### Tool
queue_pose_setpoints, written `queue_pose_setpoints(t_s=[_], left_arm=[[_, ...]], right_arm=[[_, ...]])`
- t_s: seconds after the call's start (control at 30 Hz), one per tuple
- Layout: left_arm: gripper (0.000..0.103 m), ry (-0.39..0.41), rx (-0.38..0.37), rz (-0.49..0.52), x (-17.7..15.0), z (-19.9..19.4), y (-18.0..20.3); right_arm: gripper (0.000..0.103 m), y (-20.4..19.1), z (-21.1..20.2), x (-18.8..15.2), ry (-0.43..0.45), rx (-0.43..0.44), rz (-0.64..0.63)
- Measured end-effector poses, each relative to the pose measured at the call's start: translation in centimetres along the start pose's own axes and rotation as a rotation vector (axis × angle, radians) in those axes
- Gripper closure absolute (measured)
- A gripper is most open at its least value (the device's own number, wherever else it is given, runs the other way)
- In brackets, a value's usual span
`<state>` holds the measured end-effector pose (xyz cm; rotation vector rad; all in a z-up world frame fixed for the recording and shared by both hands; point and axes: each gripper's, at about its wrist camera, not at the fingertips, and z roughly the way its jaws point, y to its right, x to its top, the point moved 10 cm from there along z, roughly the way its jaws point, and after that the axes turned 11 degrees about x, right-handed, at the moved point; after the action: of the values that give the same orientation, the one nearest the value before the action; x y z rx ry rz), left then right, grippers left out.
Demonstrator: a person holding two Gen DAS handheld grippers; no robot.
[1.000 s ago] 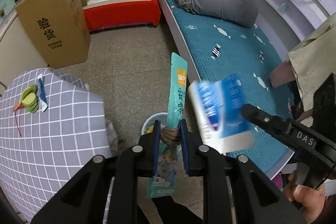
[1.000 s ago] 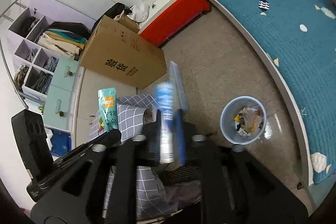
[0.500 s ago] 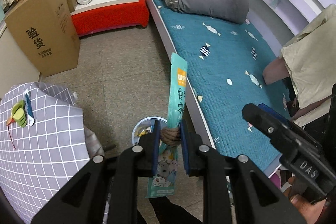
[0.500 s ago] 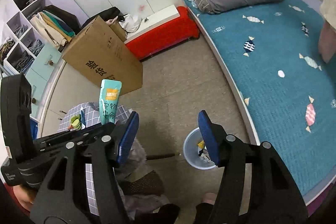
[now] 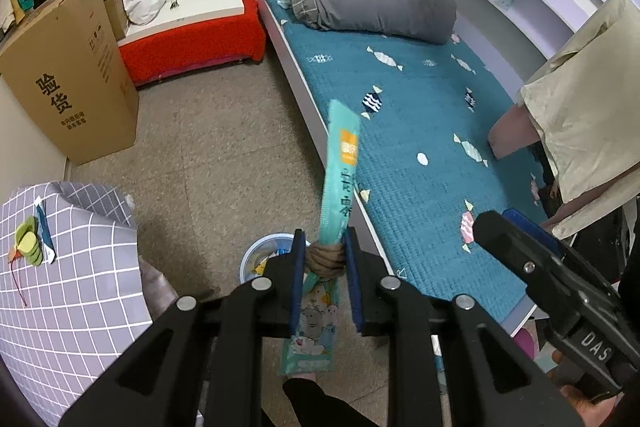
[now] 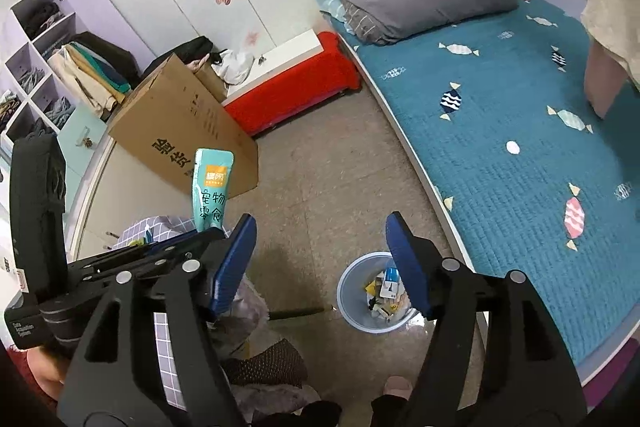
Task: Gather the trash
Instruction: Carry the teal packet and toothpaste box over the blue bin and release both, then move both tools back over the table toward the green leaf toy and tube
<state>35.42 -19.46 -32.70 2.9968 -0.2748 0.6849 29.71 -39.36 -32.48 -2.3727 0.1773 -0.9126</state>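
Left wrist: left hand-held gripper (image 5: 325, 259) clamped on teal snack pouch (image 5: 338, 183), bin (image 5: 256, 259) just behind. Right hand-held gripper (image 6: 320, 259) wide, just opened, prob. empty, above bin.

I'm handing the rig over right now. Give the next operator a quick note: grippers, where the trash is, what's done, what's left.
Left gripper: shut on the teal snack pouch, held upright above the floor beside the bed.
Right gripper: open and empty; its fingers have just been opening.
Trash bin: on the floor by the bed, below both grippers; the blue-and-white carton lies inside with other scraps.
Done: the carton is binned.
Left: release the pouch over the bin. A green item and a wrapper on the checked cloth may need collecting next.
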Motion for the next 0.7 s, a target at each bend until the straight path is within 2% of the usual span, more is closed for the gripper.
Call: queue_pose_setpoints(t_s=[0.03, 0.07, 0.1, 0.13, 0.17, 0.7], left_arm=[[0.082, 0.007, 0.003, -0.005, 0.2, -0.1, 0.0], [0.071, 0.011, -0.002, -0.009, 0.3, -0.2, 0.2], [0.049, 0.014, -0.004, -0.013, 0.4, -0.2, 0.4], [0.039, 0.020, 0.007, -0.019, 0.5, -0.3, 0.3], [0.034, 0.036, 0.024, -0.031, 0.7, -0.5, 0.0], [0.034, 0.057, 0.051, -0.068, -0.3, -2.1, -1.5]], right_arm=[[0.036, 0.1, -0.1, 0.2, 0.003, -0.001, 0.000], [0.036, 0.1, -0.2, 0.3, 0.007, -0.004, -0.001], [0.036, 0.3, -0.4, 0.3, 0.011, -0.006, 0.000], [0.036, 0.4, -0.5, 0.3, 0.011, -0.006, 0.003], [0.035, 0.4, -0.5, 0.2, 0.011, -0.006, 0.005], [0.034, -1.6, -0.1, -0.8, -0.019, 0.034, -0.020]])
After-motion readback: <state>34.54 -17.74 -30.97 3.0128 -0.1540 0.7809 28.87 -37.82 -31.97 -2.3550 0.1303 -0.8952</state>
